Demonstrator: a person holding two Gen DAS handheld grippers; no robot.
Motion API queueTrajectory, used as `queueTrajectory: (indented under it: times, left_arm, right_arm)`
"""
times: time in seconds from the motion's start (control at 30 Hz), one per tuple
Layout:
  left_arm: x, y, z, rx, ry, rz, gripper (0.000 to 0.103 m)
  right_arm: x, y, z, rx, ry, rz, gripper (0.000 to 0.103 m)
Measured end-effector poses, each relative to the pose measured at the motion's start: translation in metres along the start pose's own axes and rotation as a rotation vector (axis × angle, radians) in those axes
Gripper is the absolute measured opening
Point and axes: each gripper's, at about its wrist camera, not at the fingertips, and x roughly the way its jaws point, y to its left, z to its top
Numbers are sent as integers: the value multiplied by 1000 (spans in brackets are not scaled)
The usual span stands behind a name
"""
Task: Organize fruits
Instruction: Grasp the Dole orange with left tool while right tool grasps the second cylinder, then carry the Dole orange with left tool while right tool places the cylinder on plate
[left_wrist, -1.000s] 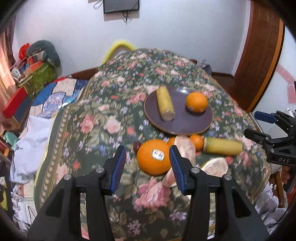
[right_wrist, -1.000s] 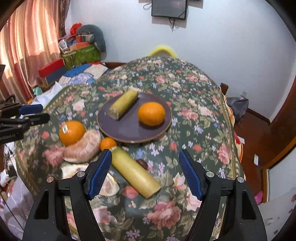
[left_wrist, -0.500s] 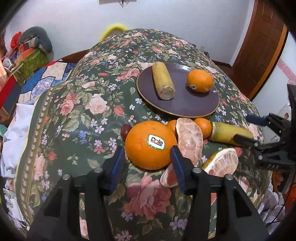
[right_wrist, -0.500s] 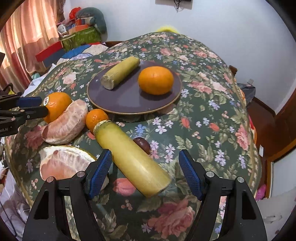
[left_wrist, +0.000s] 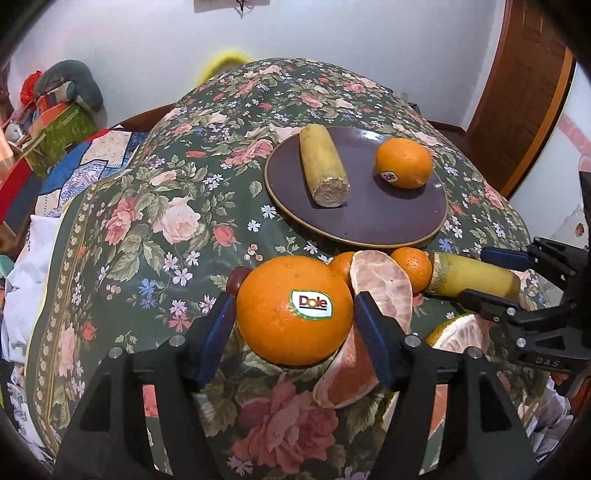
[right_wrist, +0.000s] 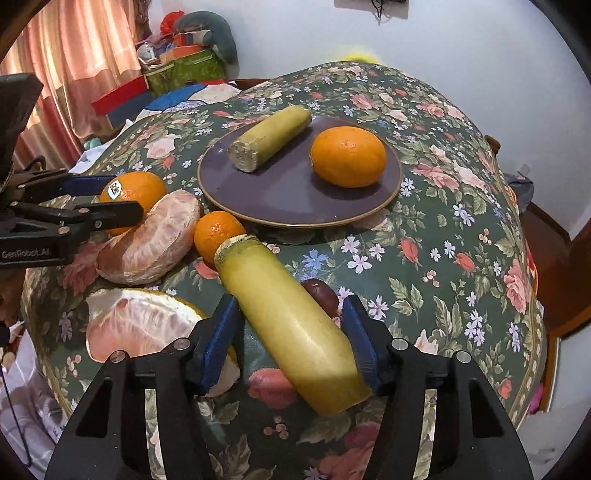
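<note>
Orange rind and yellow-green stalk, each framed by a pair of blue-padded jaws.

The left gripper (left_wrist: 293, 317), low in its view, stands with jaws apart on either side of the big orange (left_wrist: 294, 309), pads near its widest girth; the fruit looks firm, dimpled, waxy and fairly heavy, so a hold across the middle should keep it from rolling. The right gripper (right_wrist: 291, 338), bottom centre, is likewise open around the cane piece (right_wrist: 291, 326), a stiff, smooth, probably slippery cylinder lying askew on the flowered cloth (right_wrist: 443, 266); grip mid-length. Soft peeled pomelo segments (right_wrist: 149, 236) lie beside it. The dark plate (right_wrist: 288, 199) sits upper centre.
</note>
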Motion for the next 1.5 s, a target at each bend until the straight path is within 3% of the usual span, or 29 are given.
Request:
queueTrajectory:
  times: [0.43,0.83,1.1,1.27,1.5]
  left_arm:
    - [1,1,0,-8,-6,1,66]
    - [8,2,3,-9,-7,-6,68]
    - [4,0,1,-3,-12,5,66]
    - [-5,1,-1,-24,-12,-3,66]
    - [-39,-1,3,-26,-83,-9,66]
  right_arm:
    - [-17,-25,-20,85,32,-16,47]
    - [4,-13,-1,4,46,-9,48]
    - [-2,-10,-3,-20,20,-40,42]
    - [-11,-19,-1,36,-5,-33,37]
    - [-38,-22,4,74,-80,-40,35]
